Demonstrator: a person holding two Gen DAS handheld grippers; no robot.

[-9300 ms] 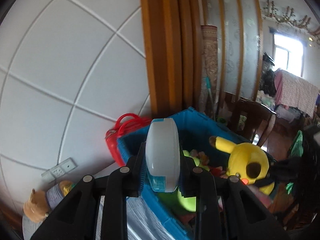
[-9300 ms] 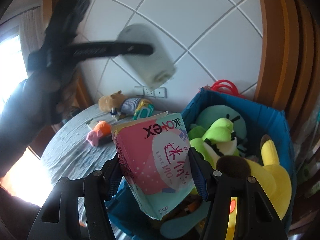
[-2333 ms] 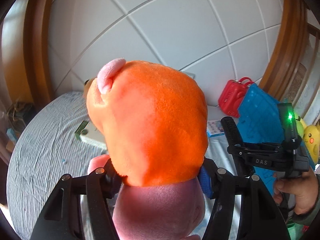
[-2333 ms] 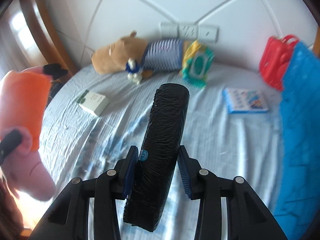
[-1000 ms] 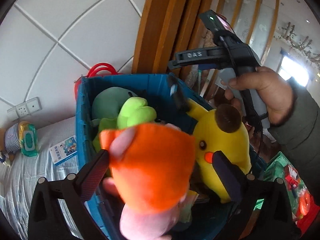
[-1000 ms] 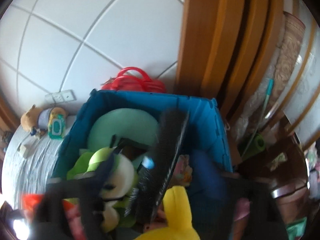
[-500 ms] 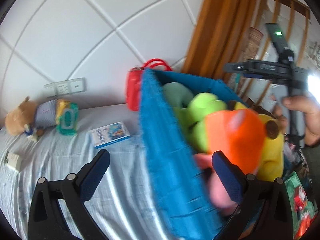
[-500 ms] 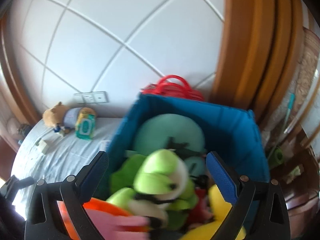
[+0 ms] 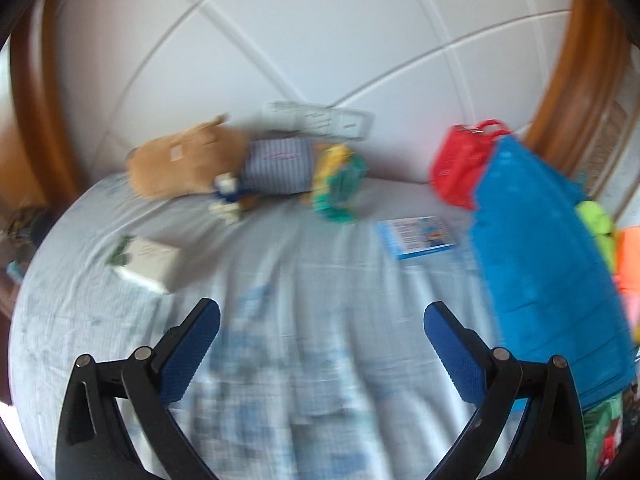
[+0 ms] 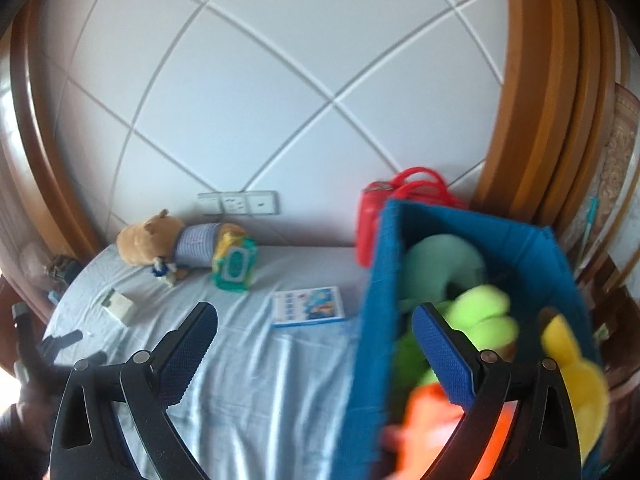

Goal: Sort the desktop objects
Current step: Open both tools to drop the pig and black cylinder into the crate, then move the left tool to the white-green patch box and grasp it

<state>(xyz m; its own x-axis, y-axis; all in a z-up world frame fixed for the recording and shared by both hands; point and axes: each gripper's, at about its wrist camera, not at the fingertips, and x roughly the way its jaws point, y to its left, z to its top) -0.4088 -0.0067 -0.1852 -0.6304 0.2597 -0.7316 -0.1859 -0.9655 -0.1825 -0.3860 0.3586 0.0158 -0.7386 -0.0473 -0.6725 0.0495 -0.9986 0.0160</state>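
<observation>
Since sorting gathers things together, the blue bin (image 10: 472, 240) already brims with plush toys; the brown plush (image 10: 160, 242), booklet (image 10: 308, 306) and small box (image 10: 118, 304) lie on the cloth-covered table (image 10: 256, 380); both the left gripper (image 9: 322, 322) and right gripper (image 10: 314, 320) gape empty, ready for grabbing.

On the table: one brown plush (image 10: 150, 240), one wipes pack (image 10: 235, 265), one booklet (image 10: 308, 306), one white box (image 10: 118, 305); one blue bin (image 10: 374, 320), one red bag (image 10: 370, 224).

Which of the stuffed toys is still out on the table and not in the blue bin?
The brown plush in the striped shirt, lying on its side by the wall sockets. The green, yellow and orange plush toys all sit inside the blue bin.
</observation>
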